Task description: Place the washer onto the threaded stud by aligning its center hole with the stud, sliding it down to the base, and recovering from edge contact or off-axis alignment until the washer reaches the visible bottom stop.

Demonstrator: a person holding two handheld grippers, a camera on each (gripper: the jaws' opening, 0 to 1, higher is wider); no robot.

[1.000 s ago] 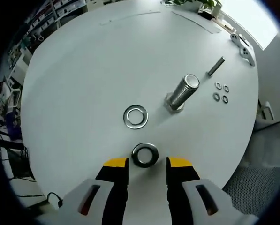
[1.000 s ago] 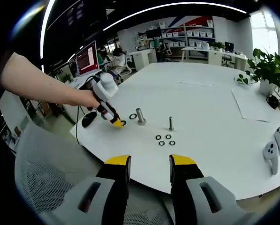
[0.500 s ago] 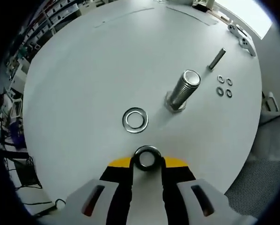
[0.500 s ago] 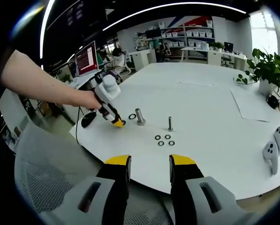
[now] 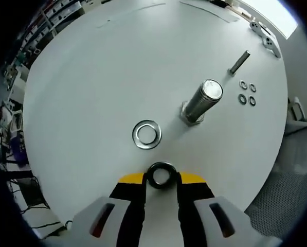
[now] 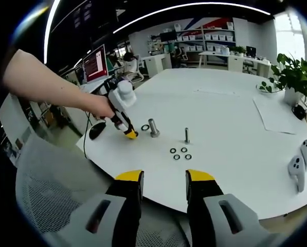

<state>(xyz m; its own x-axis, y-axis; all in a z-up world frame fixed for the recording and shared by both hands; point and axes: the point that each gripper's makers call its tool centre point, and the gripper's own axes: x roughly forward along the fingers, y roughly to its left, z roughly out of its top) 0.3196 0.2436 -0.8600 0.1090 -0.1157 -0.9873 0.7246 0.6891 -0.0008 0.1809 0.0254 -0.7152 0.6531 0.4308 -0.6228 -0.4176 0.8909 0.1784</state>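
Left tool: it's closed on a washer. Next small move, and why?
Probably lift the dark washer off the table and carry it toward the large threaded stud. The left tool grips the washer's sides, and the stud stands upright and bare, beyond a second washer lying flat.

Dark washer [image 5: 161,175] pinched between the yellow tips of left gripper [image 5: 161,178], hole open, facing cam. 2nd washer [image 5: 147,134], bright steel, lies flat on white table [image 5: 91,77], just beyond the held one. Big threaded stud [image 5: 202,100] stands upright on hex base, flat shiny top, bare, right of flat washer and apart from it.
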